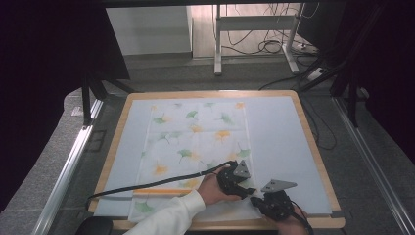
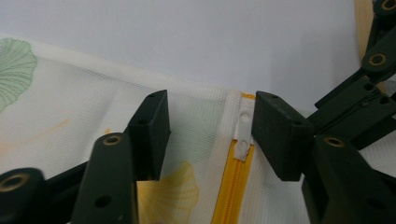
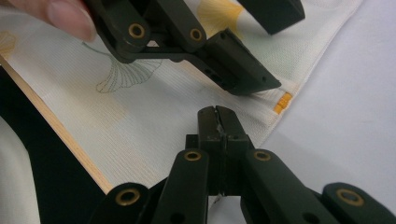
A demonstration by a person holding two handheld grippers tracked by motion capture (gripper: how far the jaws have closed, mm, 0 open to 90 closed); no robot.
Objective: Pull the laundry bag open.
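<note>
White mesh with green and orange leaf prints made the laundry bag (image 1: 195, 147), which lay flat on the pale cloth of the table (image 1: 313, 147), its near right corner just under my two claws. It looked light, soft and floppy to me, so I judged it would wrinkle and slide if I pulled it without an anchor. My right claw (image 3: 218, 122) had its jaws pressed together on the corner edge of the mesh, holding it down. My left claw (image 2: 208, 128) stood with its jaws apart on either side of the small white zipper pull (image 2: 243, 140), at the end of the yellow zipper (image 2: 233, 186), not pressing it. The pull was tiny and smooth, so I thought it best to pinch it squarely.
</note>
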